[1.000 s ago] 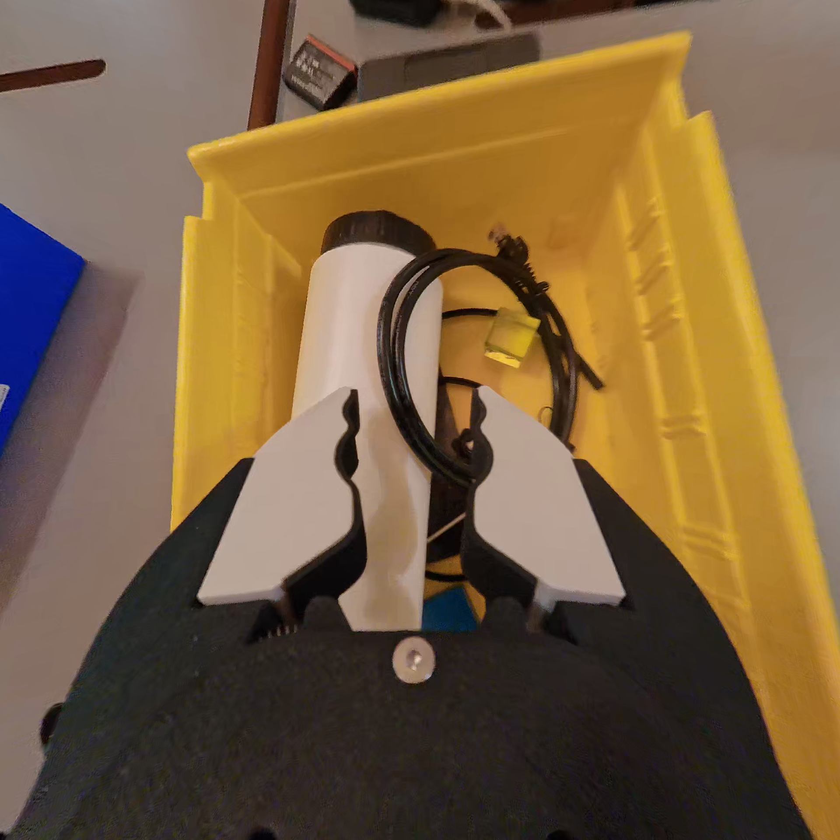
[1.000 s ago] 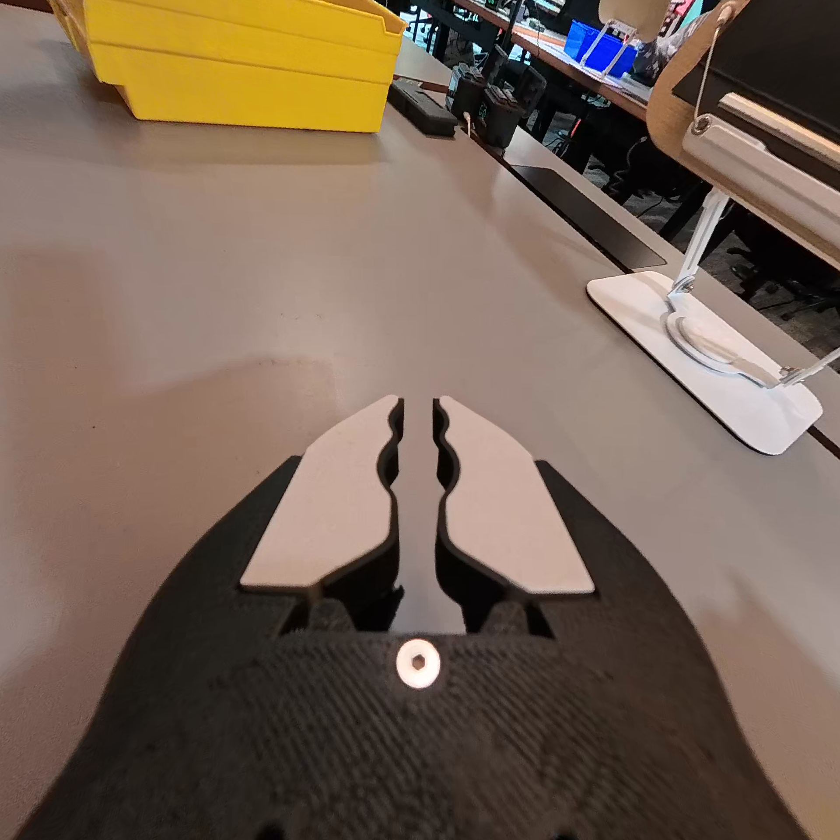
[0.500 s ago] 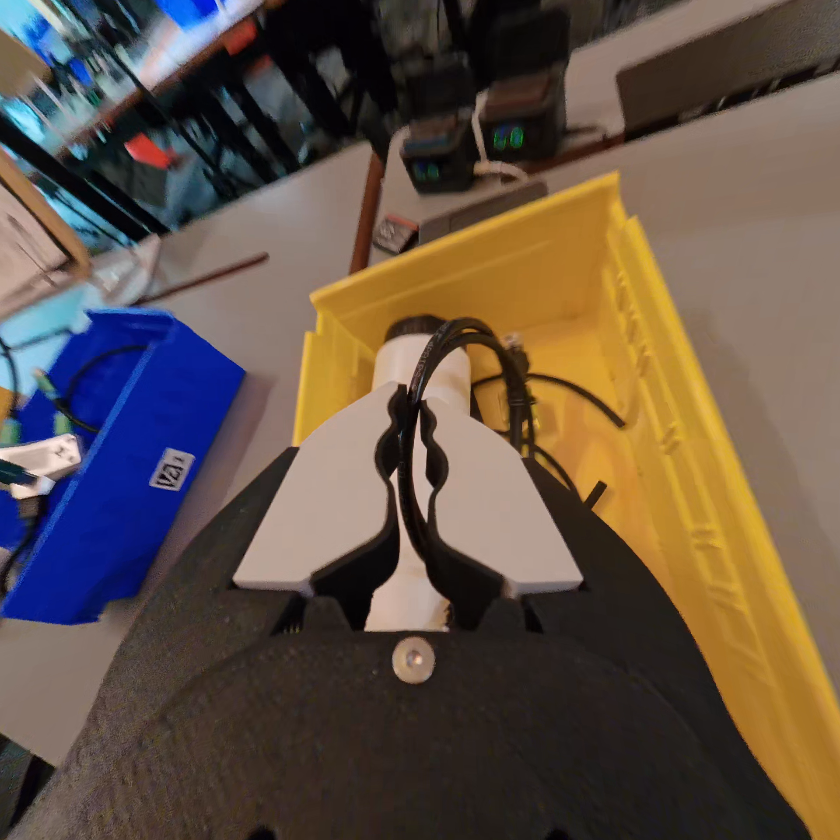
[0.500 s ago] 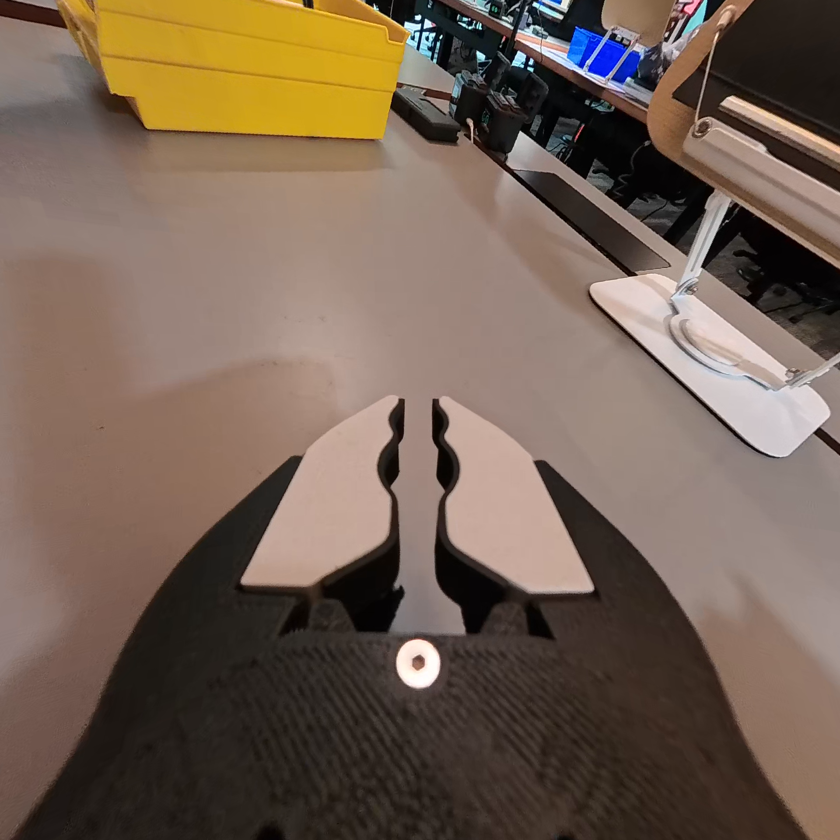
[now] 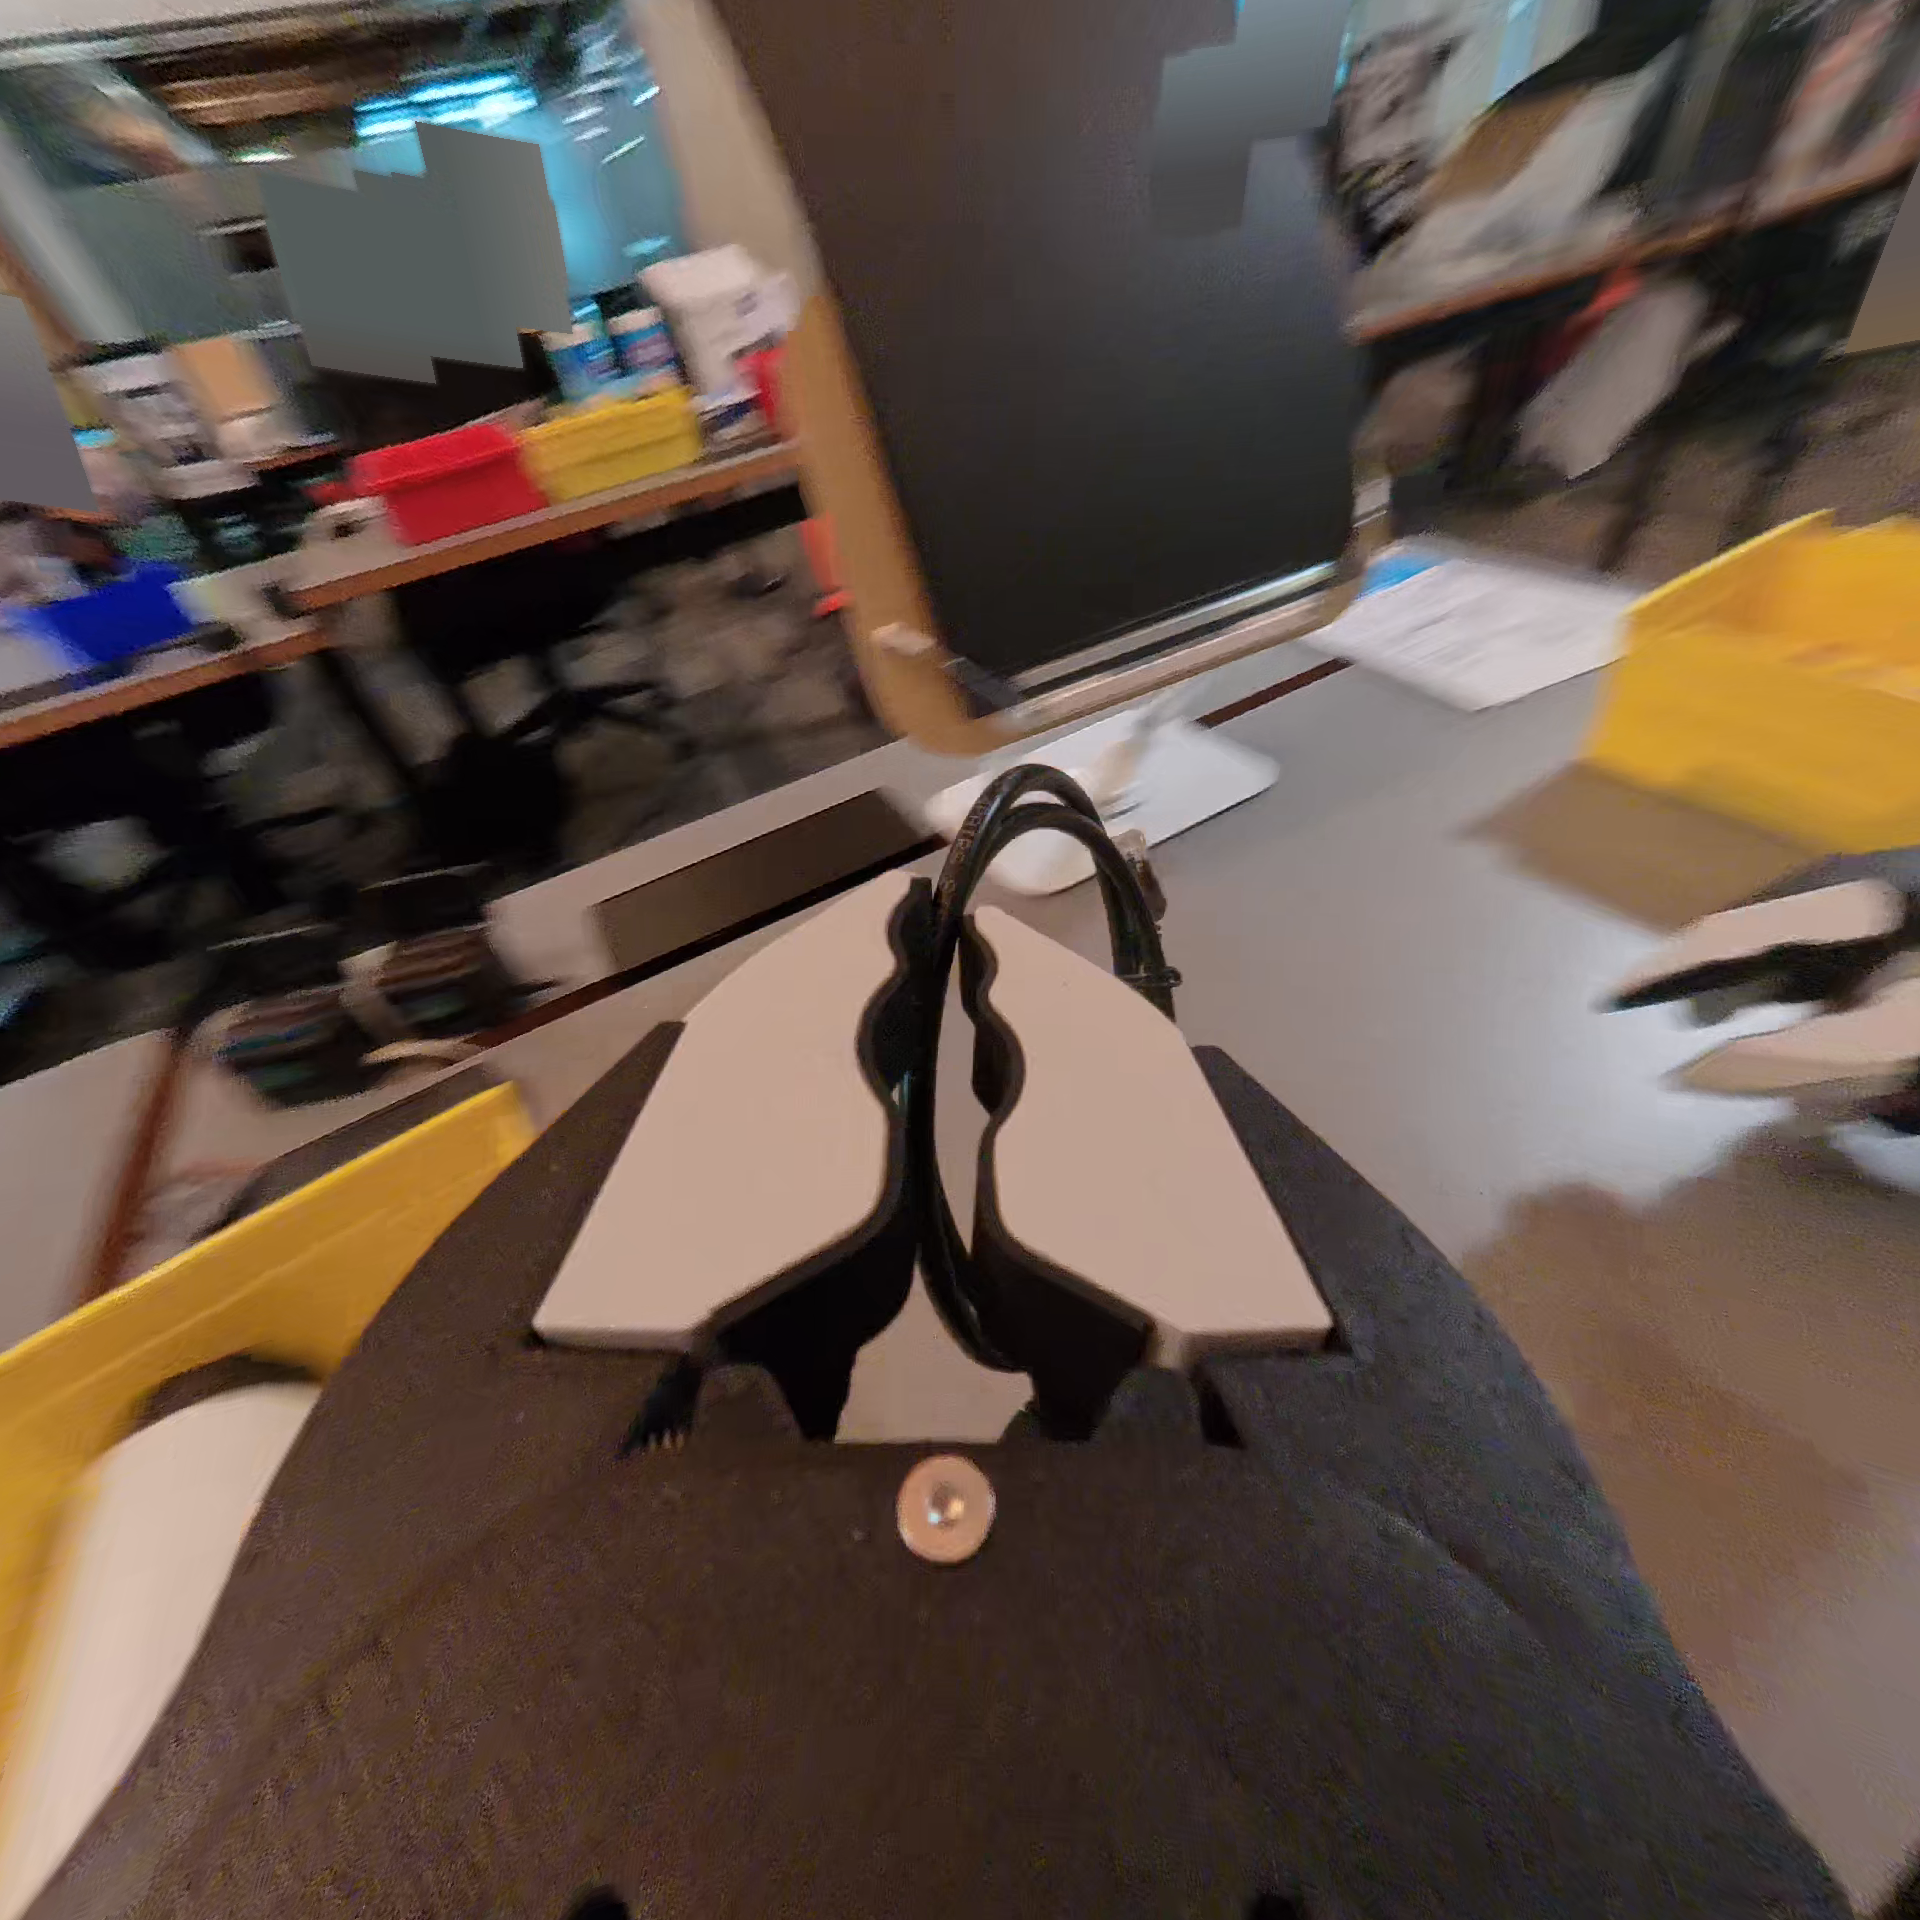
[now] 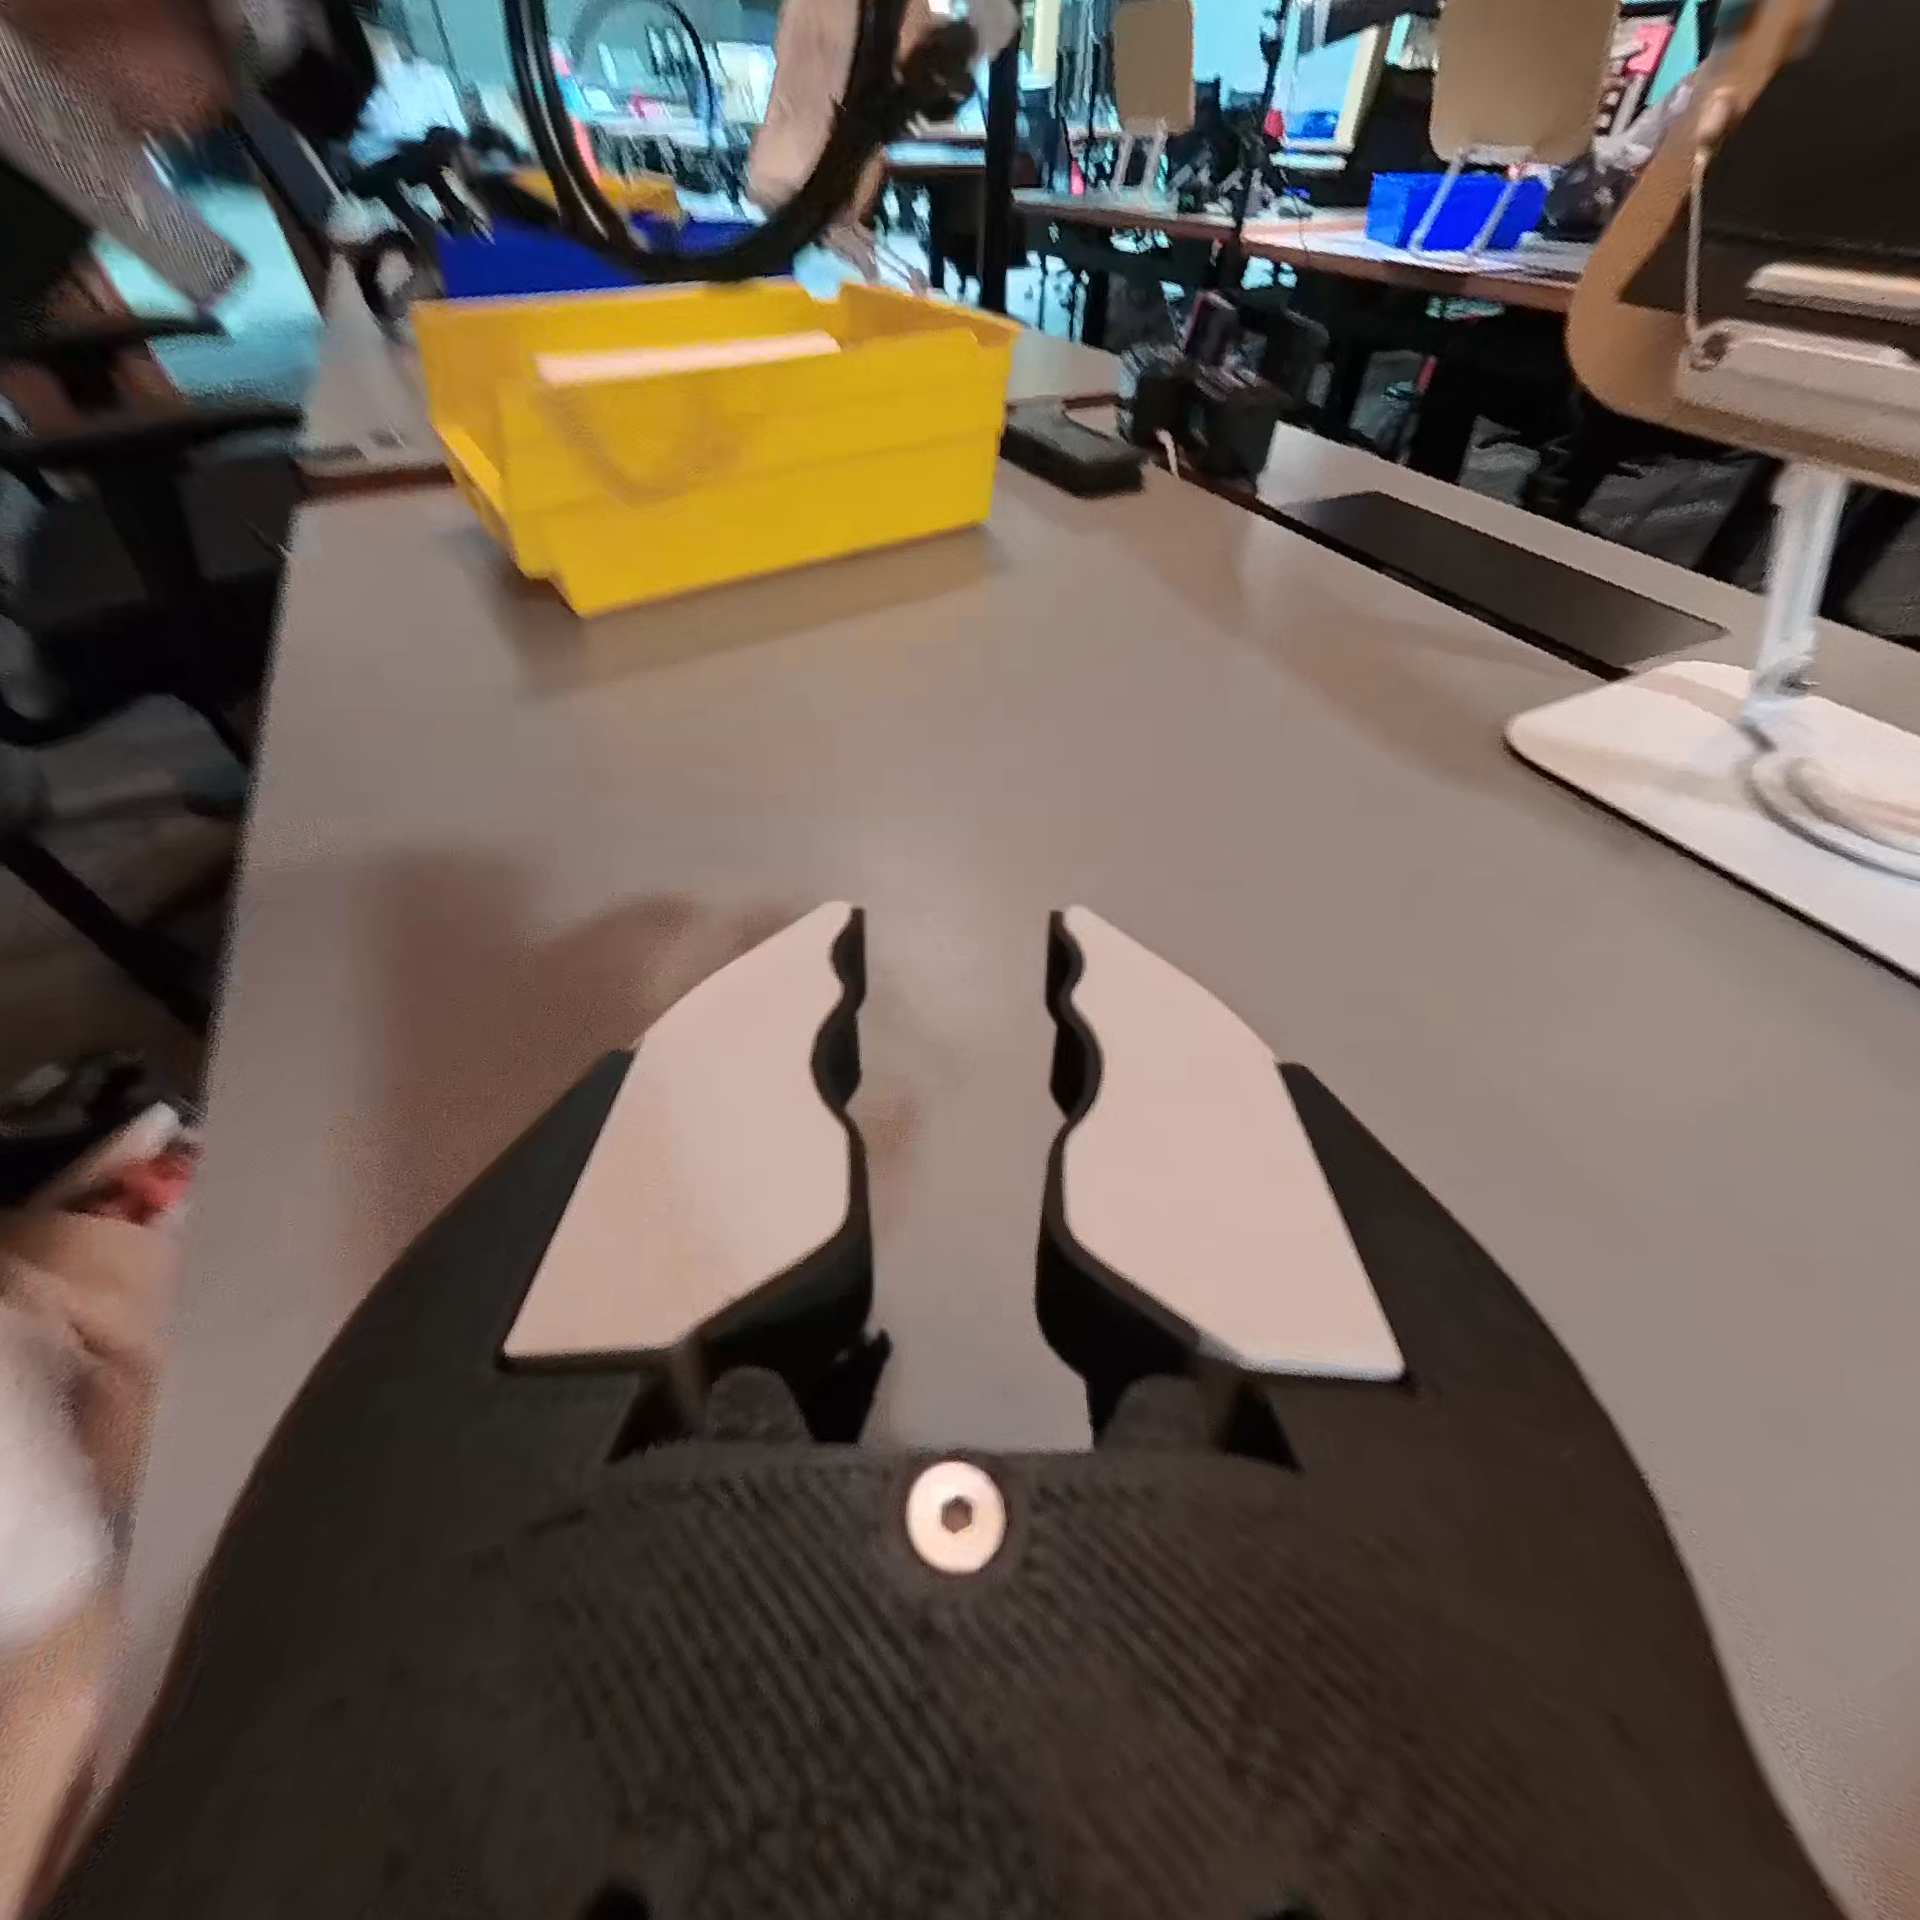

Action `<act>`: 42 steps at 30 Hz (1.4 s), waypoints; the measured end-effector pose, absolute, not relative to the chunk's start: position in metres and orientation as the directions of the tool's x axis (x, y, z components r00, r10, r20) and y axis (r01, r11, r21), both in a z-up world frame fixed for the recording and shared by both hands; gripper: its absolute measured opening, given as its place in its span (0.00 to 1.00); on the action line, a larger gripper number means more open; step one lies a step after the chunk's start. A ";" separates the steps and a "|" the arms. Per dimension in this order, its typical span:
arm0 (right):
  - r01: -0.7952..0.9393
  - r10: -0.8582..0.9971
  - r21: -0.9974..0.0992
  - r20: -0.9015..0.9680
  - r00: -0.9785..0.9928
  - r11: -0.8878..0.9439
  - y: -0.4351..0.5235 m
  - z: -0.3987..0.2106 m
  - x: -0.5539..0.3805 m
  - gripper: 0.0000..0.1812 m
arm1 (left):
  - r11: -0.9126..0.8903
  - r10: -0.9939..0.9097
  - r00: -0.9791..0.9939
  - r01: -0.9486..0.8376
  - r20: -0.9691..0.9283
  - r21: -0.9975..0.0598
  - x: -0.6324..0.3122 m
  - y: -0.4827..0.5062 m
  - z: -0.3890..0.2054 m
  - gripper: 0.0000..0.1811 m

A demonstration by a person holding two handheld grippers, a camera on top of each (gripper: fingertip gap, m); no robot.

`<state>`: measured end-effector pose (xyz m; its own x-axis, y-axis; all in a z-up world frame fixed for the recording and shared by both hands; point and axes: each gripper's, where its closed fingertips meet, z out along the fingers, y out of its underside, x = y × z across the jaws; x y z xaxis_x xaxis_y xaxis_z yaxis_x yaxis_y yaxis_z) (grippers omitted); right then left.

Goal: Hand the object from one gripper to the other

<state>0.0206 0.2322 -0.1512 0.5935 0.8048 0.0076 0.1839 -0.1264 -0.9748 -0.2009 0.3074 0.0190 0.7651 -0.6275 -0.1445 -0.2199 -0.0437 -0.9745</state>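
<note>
left gripper (image 5: 940, 914) closed tight on a coiled black cable (image 5: 1023, 831), loop sticking up past the fingertips, lifted clear of the grey bench (image 5: 1455, 935). the cable runs down between the fingers (image 5: 748, 1143) toward the gripper base. yellow bin (image 5: 260, 1268) sits low left under the gripper with a white bottle (image 5: 135, 1538) lying in it. a second yellow bin (image 5: 1766, 686) is on the bench far right. right gripper (image 5: 1787, 997) is blurred at the right edge of the left wrist view, well apart from the cable.

in the right wrist view, right gripper (image 6: 954, 925) partly open, clear gap between its fingers, holding nothing, low over the bench (image 6: 1143, 727). cable (image 6: 790, 218) hangs top centre in the air above the yellow bin (image 6: 727, 478). white stand base (image 6: 1714, 769) on the bench at right.
</note>
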 end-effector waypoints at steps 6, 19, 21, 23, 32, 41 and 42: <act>-0.093 0.812 -0.973 -0.227 0.537 -0.211 0.220 -0.123 -0.012 0.43 | -0.086 -0.854 0.511 0.049 0.099 -0.995 -0.098 0.265 0.009 0.04; -0.353 0.761 -0.879 -0.461 0.456 -0.321 0.226 -0.109 0.044 0.09 | -0.242 -0.891 0.345 0.186 0.293 -0.952 -0.004 0.254 -0.036 0.04; -0.371 0.748 -0.864 -0.487 0.451 -0.339 0.230 -0.110 0.055 0.09 | -0.242 -0.888 0.359 0.165 0.287 -0.956 0.000 0.260 -0.042 0.06; -0.388 0.739 -0.856 -0.500 0.451 -0.342 0.234 -0.111 0.066 0.09 | -0.232 -0.878 0.385 0.180 0.285 -0.956 0.000 0.269 -0.044 0.20; -0.508 0.651 -0.777 -0.608 0.455 -0.371 0.246 -0.121 0.117 0.07 | -0.174 -0.928 0.327 0.046 0.179 -0.984 0.027 0.258 -0.084 0.24; -0.708 0.712 -0.616 -0.664 0.228 -0.347 0.225 -0.094 0.135 0.07 | -0.767 -0.635 -0.254 0.096 0.729 -0.635 0.042 0.206 -0.129 0.27; -0.726 0.725 -0.593 -0.662 0.193 -0.348 0.221 -0.086 0.132 0.07 | -0.822 -0.561 -0.293 0.087 0.775 -0.562 0.045 0.204 -0.136 0.27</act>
